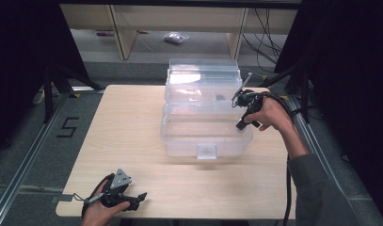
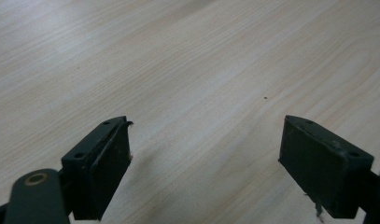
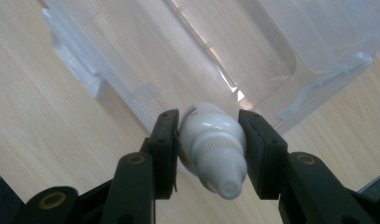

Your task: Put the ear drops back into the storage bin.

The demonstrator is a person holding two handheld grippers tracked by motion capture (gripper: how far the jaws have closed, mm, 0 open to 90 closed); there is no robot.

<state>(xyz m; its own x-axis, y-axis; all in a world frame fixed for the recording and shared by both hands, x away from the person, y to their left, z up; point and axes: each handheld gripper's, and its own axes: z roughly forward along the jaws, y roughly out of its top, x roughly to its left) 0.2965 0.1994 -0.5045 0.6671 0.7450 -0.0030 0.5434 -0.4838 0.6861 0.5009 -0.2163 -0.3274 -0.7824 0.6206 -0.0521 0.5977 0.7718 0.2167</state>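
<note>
At the table's [image 1: 132,141] near left corner, the left gripper [image 1: 141,197] rests on the wood with its jaws spread apart and nothing between them, as the left gripper view [image 2: 204,154] confirms. At mid-table stands the clear box [image 1: 205,136], its lid tipped up at the back and its inside apparently bare. At the box's right edge, the right gripper [image 1: 241,125] clamps a small white bottle [image 3: 213,151], nozzle pointing back toward the camera, and holds it over the box's rim. The pick-up looks done; what seems left is to lower the bottle into the box, let go and perhaps close the lid.
</note>
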